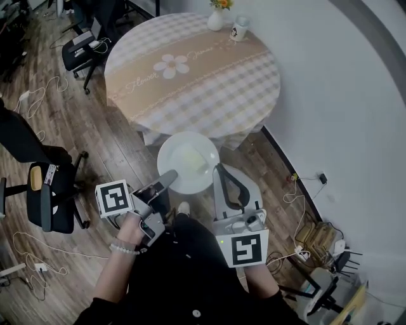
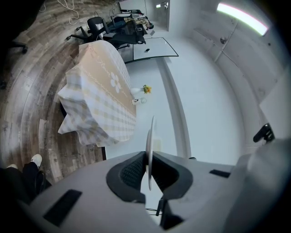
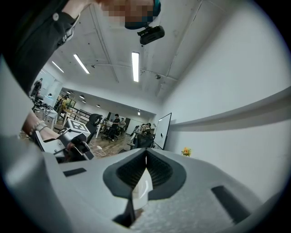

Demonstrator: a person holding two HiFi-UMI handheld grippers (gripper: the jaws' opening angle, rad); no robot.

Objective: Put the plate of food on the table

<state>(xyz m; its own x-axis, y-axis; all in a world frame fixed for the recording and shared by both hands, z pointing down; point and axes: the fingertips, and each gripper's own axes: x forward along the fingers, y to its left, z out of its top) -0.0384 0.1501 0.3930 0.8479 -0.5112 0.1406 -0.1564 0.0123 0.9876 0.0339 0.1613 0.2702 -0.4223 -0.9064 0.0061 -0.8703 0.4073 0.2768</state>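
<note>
Plate of food (image 1: 188,162) is hanging in the air just short of the table's near edge, above the wooden floor (image 1: 95,127) and not yet over the cloth. 2 grippers are carrying it. The left gripper (image 1: 166,181) is pinching the plate's left rim, its jaws nearly together with the thin white edge standing between the pads in the left gripper view. The right gripper (image 1: 219,170) is clamping the opposite rim in the same way. The food is showing only as a pale patch, and I cannot tell what it is.

The carry seems to be the step in hand, with the set-down not yet done. The next move is probably calling for both grippers to travel forward together, keeping the plate level, then lowering it onto bare cloth inside the near edge before either grip is loosened.

The table (image 1: 203,82) is round, wearing a checked cloth with a beige band and a daisy print. 1 vase of flowers (image 1: 216,18) and 1 mug (image 1: 239,28) are standing at its far edge, well clear. A white wall (image 1: 342,95) is running along the right, while a black office chair (image 1: 44,190) and loose cables (image 1: 38,95) are sitting on the floor at the left.
</note>
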